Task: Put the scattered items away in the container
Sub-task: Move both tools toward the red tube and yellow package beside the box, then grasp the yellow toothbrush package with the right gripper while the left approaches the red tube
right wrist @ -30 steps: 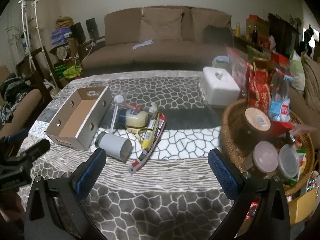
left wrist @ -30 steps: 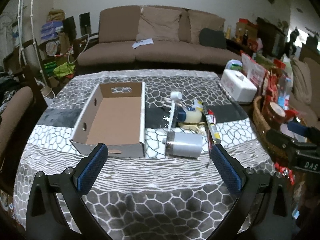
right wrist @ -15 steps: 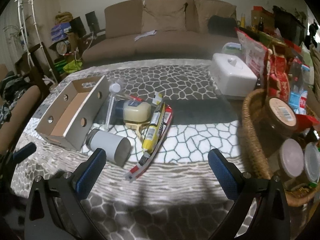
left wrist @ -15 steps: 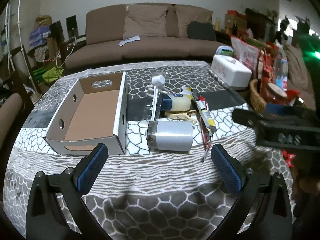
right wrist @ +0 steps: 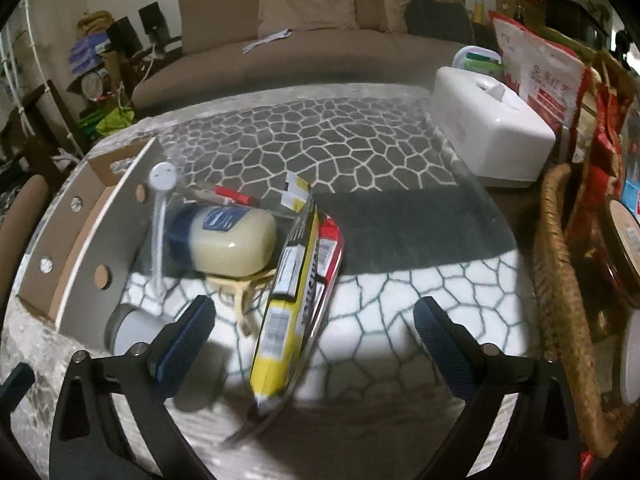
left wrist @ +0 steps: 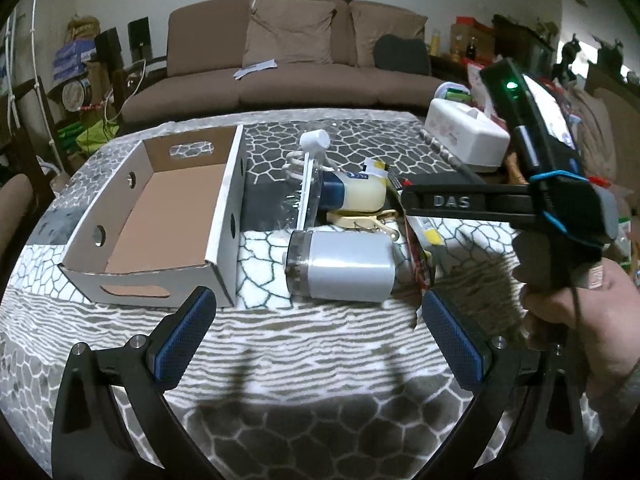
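Note:
An open cardboard box [left wrist: 160,216] sits on the patterned table, left of a heap of items. In the heap, a white tumbler [left wrist: 340,266] lies on its side, with a mayonnaise jar [left wrist: 356,196] and a white-capped clear pack [left wrist: 310,184] behind it. My left gripper [left wrist: 320,340] hovers open just short of the tumbler. In the right wrist view a yellow packet [right wrist: 292,288] lies on a red one, beside the jar [right wrist: 224,240]. My right gripper [right wrist: 316,344] is low over the yellow packet's near end. Its jaws are closing and its pads are clear of the packet.
A white tissue box [right wrist: 492,128] stands at the table's far right. A wicker basket [right wrist: 560,280] full of jars and snack bags crowds the right edge. A brown sofa [left wrist: 300,60] runs behind the table. A hand [left wrist: 580,320] holds the right gripper's handle.
My right gripper has swung left and down over the yellow packet, and its jaws have narrowed slightly. It has reached across the heap in the left wrist view. My left gripper has sunk towards the tumbler.

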Motion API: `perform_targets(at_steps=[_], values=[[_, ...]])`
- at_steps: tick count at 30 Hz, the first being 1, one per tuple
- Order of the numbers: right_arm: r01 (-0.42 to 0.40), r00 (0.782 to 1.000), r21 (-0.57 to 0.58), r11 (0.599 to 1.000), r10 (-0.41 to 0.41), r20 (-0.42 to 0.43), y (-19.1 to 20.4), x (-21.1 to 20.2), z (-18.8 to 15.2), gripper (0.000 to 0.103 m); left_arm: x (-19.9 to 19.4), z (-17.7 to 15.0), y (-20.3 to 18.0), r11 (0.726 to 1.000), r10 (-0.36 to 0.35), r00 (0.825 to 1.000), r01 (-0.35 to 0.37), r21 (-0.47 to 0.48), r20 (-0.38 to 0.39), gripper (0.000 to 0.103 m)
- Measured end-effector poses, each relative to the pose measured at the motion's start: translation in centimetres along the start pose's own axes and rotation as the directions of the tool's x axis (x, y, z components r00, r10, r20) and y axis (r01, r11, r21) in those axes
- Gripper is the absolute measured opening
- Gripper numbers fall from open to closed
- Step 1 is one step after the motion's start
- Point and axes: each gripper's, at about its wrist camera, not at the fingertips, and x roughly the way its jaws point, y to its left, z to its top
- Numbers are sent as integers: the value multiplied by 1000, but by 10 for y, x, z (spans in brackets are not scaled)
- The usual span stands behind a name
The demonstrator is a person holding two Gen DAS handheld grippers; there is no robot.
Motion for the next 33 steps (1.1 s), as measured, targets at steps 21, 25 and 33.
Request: perform_targets(at_steps=[21,25,33], values=[[-44,992,-24,999,41,-116,-4,51,12,35,43,33,-18,999,23,999,-22,31,-27,103],[-64,992,-7,998,62,-105,-13,39,15,15,41,31,-23,999,3,1000,-2,47,-26,103],[-117,991,23,993,119,-68,-37,-5,9,14,36,31,-42,997,-46,997,49,61,-56,103]])
